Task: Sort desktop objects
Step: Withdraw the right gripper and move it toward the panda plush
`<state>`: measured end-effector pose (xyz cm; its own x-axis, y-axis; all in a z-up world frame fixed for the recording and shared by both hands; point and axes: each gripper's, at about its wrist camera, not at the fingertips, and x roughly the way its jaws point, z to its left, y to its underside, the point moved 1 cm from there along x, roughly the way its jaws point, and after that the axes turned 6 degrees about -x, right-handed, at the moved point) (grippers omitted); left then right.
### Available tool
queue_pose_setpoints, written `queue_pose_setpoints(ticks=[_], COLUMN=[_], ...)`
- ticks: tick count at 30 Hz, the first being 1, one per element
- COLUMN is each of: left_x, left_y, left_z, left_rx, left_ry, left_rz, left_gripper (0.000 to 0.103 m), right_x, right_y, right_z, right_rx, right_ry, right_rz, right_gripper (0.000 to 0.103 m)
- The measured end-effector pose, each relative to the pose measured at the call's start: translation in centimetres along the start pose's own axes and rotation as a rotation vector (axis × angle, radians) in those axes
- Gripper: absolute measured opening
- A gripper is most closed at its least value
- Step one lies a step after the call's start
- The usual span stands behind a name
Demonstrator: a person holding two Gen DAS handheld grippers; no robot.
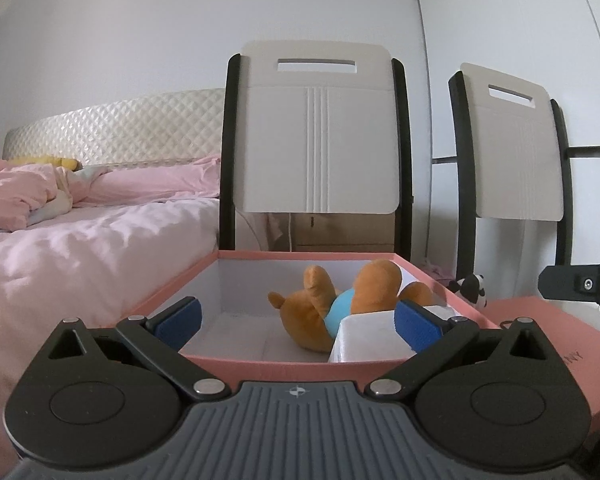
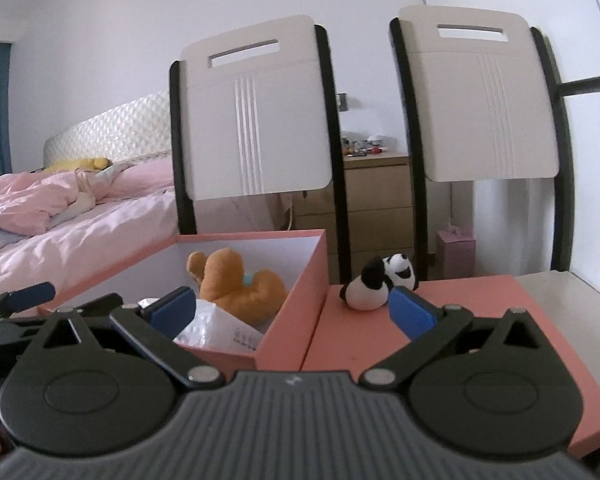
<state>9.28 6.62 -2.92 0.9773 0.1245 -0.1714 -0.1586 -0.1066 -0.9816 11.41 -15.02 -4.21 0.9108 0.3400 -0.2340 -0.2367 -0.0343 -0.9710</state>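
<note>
While both claws gape: bear (image 1: 332,308) inside box (image 1: 260,364).

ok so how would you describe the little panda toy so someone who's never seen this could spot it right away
Find the open pink box holding an orange plush bear. Just right of it lies the flat pink lid, and the panda toy sits on that lid near the box wall. It is the only black-and-white plush, and the only toy outside the box.
</note>
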Motion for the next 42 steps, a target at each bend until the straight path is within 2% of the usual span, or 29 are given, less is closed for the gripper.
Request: queue_pose_setpoints(ticks=[19,31,37,42], left_x=[-0.3,-0.4,-0.6,-0.8], left_y=[0.0,0.0,-0.3,-0.4], left_z=[-0.4,-0.4,-0.2,-0.3], left_rx=[0.012,0.012,-0.007,-0.017], left_ry=[0.01,0.014,0.026,0.035], left_rz=[-0.008,-0.005,-0.009,-0.012], left_gripper=[0.103,0.103,0.103,0.103], right_x=[-1.0,-1.0,0.7,4.3], right_y=[0.4,0.2,-1.6,-4.0], right_z=[-0.5,-1.3,-4.0,-6.5], right_rx=[0.004,0.039,0.114,0.192], right_ry=[0.051,0.051,0.042,0.056], right_rz=[-0.013,-0.008,0.035,0.078], right_gripper=[0.103,0.103,0.103,0.103])
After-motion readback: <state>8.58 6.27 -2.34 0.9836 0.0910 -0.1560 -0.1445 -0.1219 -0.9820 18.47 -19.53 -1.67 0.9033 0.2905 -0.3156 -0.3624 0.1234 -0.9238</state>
